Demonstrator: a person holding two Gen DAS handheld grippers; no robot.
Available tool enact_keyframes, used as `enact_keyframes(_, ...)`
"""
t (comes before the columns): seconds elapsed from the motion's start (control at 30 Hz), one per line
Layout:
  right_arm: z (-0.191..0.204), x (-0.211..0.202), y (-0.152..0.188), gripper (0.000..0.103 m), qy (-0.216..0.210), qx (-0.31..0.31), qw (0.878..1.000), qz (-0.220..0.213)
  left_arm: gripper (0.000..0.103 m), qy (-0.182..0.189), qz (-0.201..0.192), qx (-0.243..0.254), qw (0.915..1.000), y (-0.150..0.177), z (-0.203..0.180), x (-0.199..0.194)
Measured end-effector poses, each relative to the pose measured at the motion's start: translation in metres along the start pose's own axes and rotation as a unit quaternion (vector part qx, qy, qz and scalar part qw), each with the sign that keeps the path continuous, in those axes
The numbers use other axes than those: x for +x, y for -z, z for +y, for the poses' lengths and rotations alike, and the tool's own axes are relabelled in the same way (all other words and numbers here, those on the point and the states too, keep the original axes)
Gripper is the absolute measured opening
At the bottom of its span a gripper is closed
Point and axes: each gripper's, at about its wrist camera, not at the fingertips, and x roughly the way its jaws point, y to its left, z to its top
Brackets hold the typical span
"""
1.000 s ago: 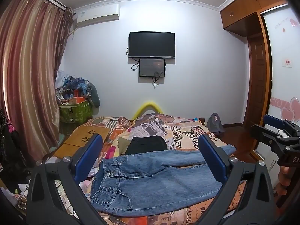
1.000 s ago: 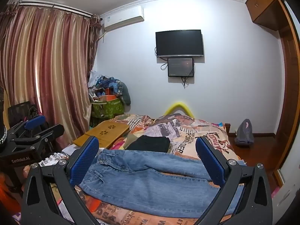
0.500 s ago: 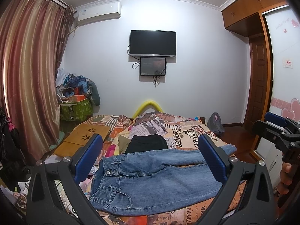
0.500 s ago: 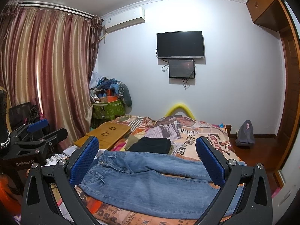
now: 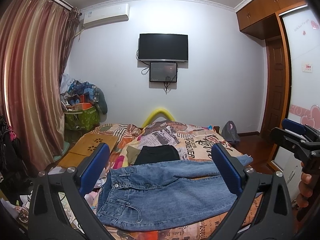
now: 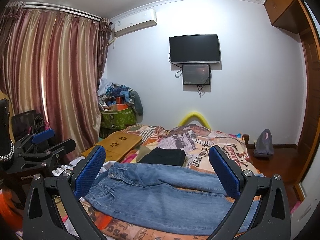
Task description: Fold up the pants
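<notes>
I see my left gripper (image 5: 160,170) spread wide, gripping nothing, above the jeans (image 5: 166,192) lying flat across the bed (image 5: 200,140). My right gripper (image 6: 157,172) is equally wide and empty-handed. Only the right view shows the jeans' hems trailing off the bed's right edge.

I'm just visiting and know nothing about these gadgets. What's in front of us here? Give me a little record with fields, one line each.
place: bedroom, bed with a patterned cover
main item: blue jeans lying flat across the bed, waistband to the left, legs to the right
fold state: not yet folded
left gripper: open, above the jeans, holding nothing
right gripper: open, above the jeans, holding nothing
behind the jeans: black folded garment
beside the bed: wooden lap table
wall: television
</notes>
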Motion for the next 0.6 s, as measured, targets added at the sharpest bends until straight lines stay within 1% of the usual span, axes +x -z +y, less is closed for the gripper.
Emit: enact_keyframes(0.6,0.0024,0.0003,-0.001,0.103,0.0,-0.001,1.0,0.002,0.103,0.002,-0.003,0.001,1.0,-0.0031,-0.003,-0.0036)
